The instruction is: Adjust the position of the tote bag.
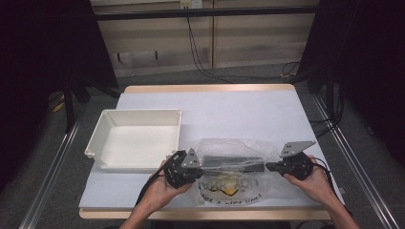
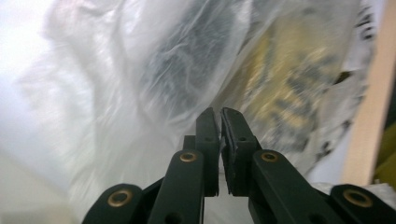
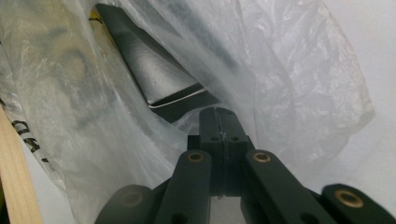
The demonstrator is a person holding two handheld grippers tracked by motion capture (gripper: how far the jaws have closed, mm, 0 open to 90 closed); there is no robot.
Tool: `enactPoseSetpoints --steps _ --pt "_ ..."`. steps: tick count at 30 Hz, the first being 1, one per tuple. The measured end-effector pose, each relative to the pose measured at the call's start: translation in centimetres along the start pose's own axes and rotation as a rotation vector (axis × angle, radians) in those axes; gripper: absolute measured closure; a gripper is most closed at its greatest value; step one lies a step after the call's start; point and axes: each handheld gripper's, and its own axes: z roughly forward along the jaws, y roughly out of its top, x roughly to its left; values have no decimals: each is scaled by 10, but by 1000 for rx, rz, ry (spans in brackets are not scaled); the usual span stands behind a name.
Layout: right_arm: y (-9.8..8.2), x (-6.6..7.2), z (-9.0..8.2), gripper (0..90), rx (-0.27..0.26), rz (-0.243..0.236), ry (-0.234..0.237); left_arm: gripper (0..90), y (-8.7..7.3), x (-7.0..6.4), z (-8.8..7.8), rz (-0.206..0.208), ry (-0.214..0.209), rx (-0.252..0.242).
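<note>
A clear plastic bag with black and yellow print lies at the table's near edge. Inside it rests a long dark flat box, whose corner shows through the film in the right gripper view. My left gripper is at the bag's left side, its jaws closed on a fold of film. At the bag's right side, my right gripper is shut tight on the film, just short of the box's end. A hand holds each gripper from below.
An empty white tray stands left of the bag, close behind the left gripper. The pale table top stretches away behind the bag. Its wooden front edge runs just under the bag.
</note>
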Motion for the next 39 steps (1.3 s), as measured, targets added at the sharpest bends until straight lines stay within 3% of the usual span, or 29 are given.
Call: enactPoseSetpoints --steps 1,3,6,7,11,14,19,21,23,25,27,29,32,33,39 --pt "0 0 -1 900 1 6 4 862 0 2 0 -1 -1 5" --pt "1 -3 -3 900 -16 11 -6 862 1 4 2 11 47 27" --pt "3 -6 -5 900 -37 16 -8 862 3 7 5 28 37 71" --pt "3 -7 -5 900 -39 17 -5 863 3 7 7 33 61 79" --pt "1 -5 5 900 -5 3 -14 864 0 12 12 8 53 97" --pt "-1 -3 11 900 15 -1 -13 863 -1 18 1 -38 30 32" --pt "-6 -3 12 900 27 1 -2 859 2 23 -7 -49 41 3" --pt "-6 -2 11 900 35 1 -12 859 3 27 -9 -80 20 -42" --pt "-9 -2 11 900 31 4 -6 850 6 26 -9 -64 43 -32" --pt "-9 -2 10 900 28 3 -4 848 7 30 -8 -83 -7 -59" --pt "-9 -2 10 900 23 3 -3 844 8 28 -5 -80 14 -57" --pt "-9 -2 9 900 14 3 5 857 9 28 1 -63 78 -27" --pt "-9 -1 9 900 20 3 -7 866 5 28 11 -80 94 20" --pt "-10 -1 9 900 20 1 -4 867 4 28 12 -56 104 48" --pt "-12 -1 12 900 35 -7 1 867 -7 22 25 -34 50 124"
